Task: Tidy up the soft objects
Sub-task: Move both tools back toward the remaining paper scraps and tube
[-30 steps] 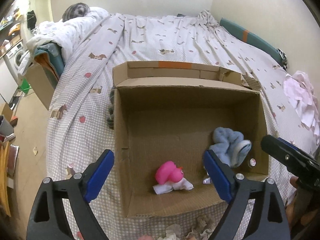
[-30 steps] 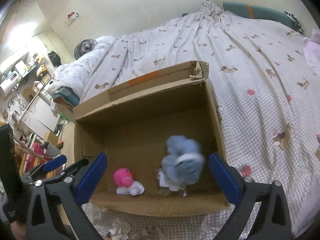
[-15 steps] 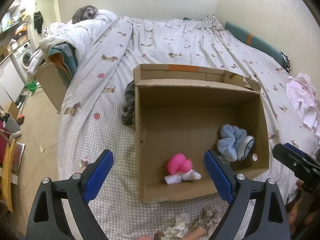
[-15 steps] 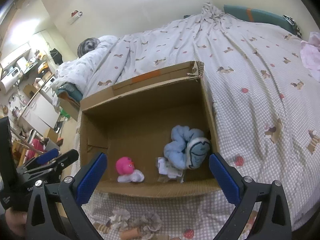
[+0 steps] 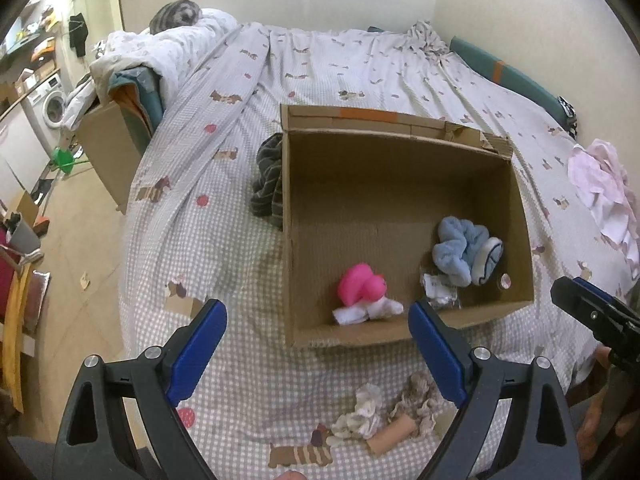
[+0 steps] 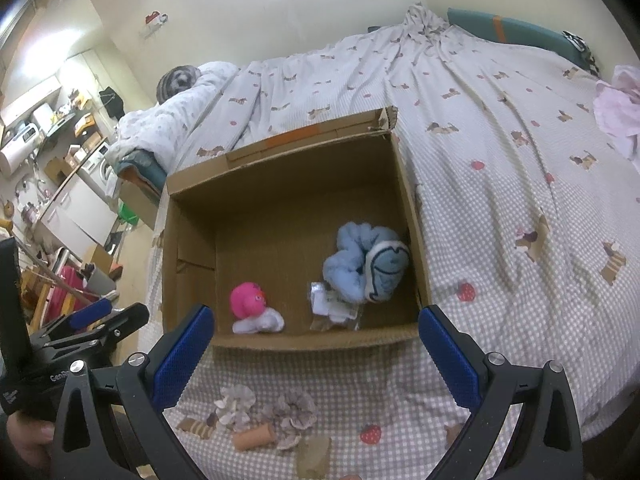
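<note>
The left claw (image 5: 316,354) gapes empty at 6 o'clock of the box (image 5: 404,136); the right claw (image 6: 314,354) gapes empty too. Inside the box lie a pink toy (image 5: 360,286) at 6 o'clock and a blue plush (image 5: 464,252) at 4 o'clock. Loose scrunchies (image 5: 416,396) wait on the bed (image 5: 208,260) below the box. Probably best: lower one claw straight over a scrunchie, pinch its bulk, not the sheet.

box (image 5: 400,208) on bed (image 5: 320,64) | slipper (image 5: 464,254) in box | scrunchies (image 5: 360,412) before box
</note>
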A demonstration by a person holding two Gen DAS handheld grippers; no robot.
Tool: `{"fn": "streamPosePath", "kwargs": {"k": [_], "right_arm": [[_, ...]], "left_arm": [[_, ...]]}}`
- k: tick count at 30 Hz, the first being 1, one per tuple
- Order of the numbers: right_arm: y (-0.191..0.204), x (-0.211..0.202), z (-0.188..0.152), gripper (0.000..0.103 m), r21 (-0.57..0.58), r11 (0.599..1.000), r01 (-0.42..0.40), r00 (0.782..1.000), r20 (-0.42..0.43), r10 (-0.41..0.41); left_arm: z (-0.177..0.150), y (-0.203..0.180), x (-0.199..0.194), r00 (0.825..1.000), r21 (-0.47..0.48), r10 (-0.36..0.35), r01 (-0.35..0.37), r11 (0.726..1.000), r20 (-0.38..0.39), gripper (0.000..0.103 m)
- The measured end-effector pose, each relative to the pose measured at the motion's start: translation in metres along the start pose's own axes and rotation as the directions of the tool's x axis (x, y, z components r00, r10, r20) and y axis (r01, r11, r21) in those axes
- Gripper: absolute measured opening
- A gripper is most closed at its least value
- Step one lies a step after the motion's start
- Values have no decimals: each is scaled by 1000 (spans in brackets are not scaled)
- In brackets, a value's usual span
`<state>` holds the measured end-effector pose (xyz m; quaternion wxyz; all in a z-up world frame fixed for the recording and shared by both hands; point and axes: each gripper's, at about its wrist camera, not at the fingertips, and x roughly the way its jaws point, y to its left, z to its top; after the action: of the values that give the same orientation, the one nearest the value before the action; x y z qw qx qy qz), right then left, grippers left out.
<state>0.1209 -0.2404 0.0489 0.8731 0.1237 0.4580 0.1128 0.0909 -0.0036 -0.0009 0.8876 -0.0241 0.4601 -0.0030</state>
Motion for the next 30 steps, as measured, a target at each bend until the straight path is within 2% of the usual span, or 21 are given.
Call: {"fn": "streamPosePath", "kwargs": {"k": [6, 18, 24, 30], "right_arm": [[2, -1, -13, 103, -6, 1000, 22, 999, -31, -22], [2, -1, -33, 103, 12, 1000, 13, 997, -77, -12], [-8, 18, -51, 103, 45, 998, 43, 982, -184, -34], [-25, 32, -57, 103, 87, 993, 76, 969, -240, -54]], "left_arm": [[-12, 4, -4, 1000, -5, 7, -7, 1000, -12, 91], [-33, 11, -7, 999, -6, 20, -20, 1000, -41, 91], [-45, 21, 10, 991, -67, 22, -30, 997, -130, 91], [-58, 25, 45, 963, -120, -34, 2, 993, -268, 91]]}}
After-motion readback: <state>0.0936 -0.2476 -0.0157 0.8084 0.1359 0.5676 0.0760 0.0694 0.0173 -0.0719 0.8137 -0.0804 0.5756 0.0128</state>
